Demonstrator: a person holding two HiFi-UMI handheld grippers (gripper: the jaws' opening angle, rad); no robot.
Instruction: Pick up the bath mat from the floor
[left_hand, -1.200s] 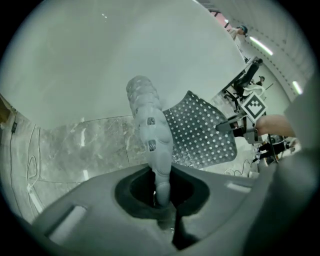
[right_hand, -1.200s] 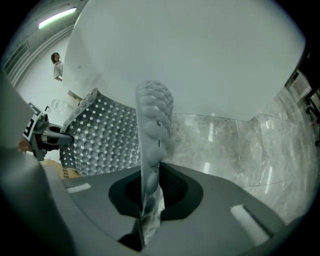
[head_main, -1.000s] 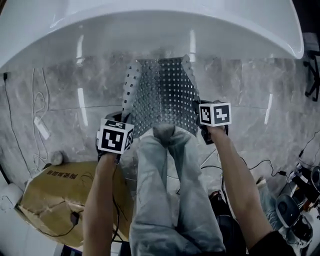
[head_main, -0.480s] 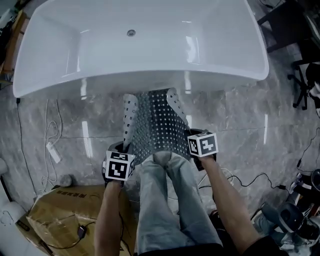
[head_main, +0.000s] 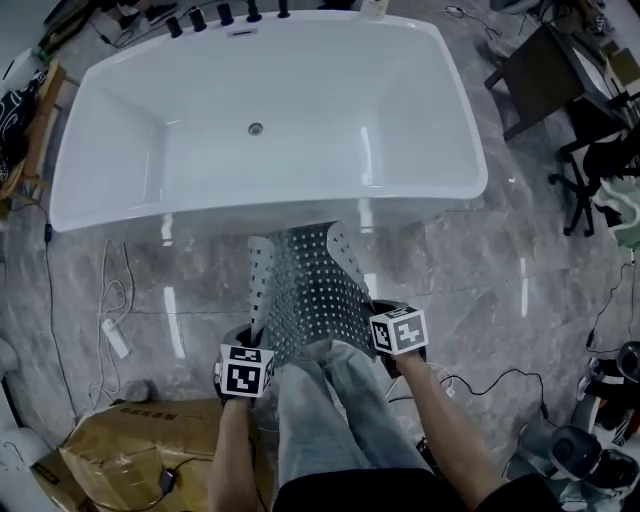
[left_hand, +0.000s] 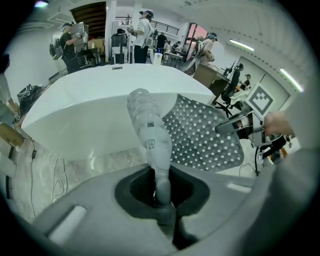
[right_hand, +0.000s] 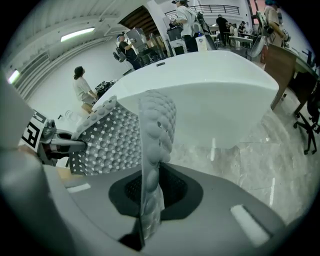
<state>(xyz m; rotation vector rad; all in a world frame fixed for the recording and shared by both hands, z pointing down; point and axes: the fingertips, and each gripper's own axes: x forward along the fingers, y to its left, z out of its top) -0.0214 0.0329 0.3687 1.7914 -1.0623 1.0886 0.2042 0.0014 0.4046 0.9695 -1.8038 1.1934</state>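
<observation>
The mat (head_main: 312, 288) is grey and rubbery, pierced by rows of small square holes and studded with round bumps. It hangs lifted in front of the tub (head_main: 420, 205), sloping down and away from its near edge, with both long sides curled up and inward. The left gripper (head_main: 250, 340) and right gripper (head_main: 382, 310) each pinch a near corner. Its far edge may touch the floor (head_main: 500, 290); that is unclear.
</observation>
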